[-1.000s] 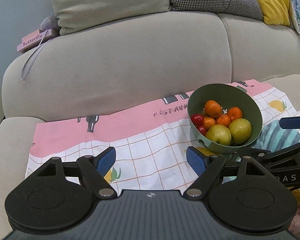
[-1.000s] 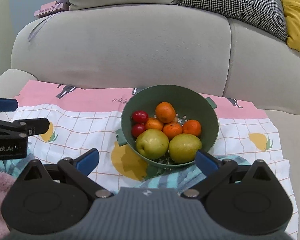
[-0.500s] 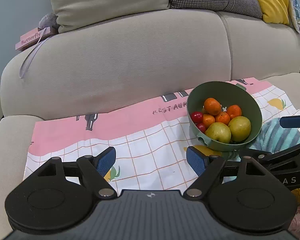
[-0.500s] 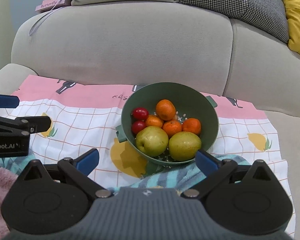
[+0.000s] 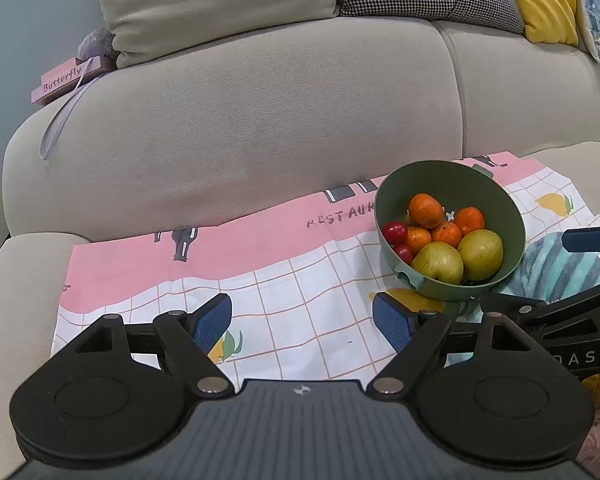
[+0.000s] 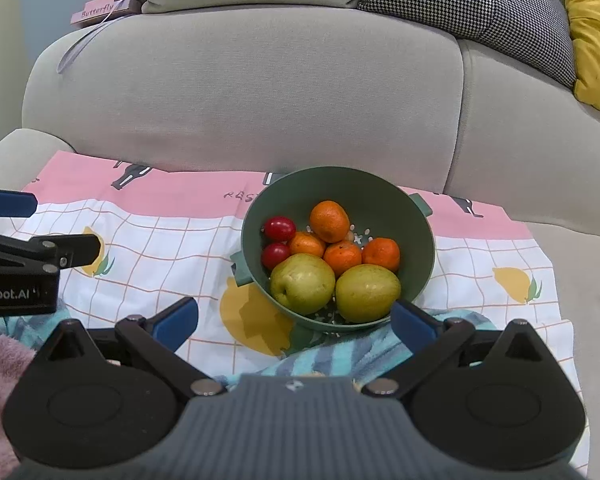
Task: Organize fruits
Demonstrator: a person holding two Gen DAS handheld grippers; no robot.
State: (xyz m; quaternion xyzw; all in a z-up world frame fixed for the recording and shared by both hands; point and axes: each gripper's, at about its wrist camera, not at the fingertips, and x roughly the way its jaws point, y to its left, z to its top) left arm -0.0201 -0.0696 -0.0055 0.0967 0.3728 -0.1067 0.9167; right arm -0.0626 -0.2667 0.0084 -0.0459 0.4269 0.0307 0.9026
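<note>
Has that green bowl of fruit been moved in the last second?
No. The green bowl sits on the same yellow lemon print of the cloth; only the cameras have shifted slightly.

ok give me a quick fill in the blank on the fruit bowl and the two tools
1. The green bowl holds four oranges, two pears and ____ small red fruits.
2. The bowl stands on a checked cloth with a ____ band along its far edge.
3. The right tool is ____, holding nothing.
4. The left tool points at the cloth, with the bowl to its ____.

Missing words: two; pink; open; right
</note>
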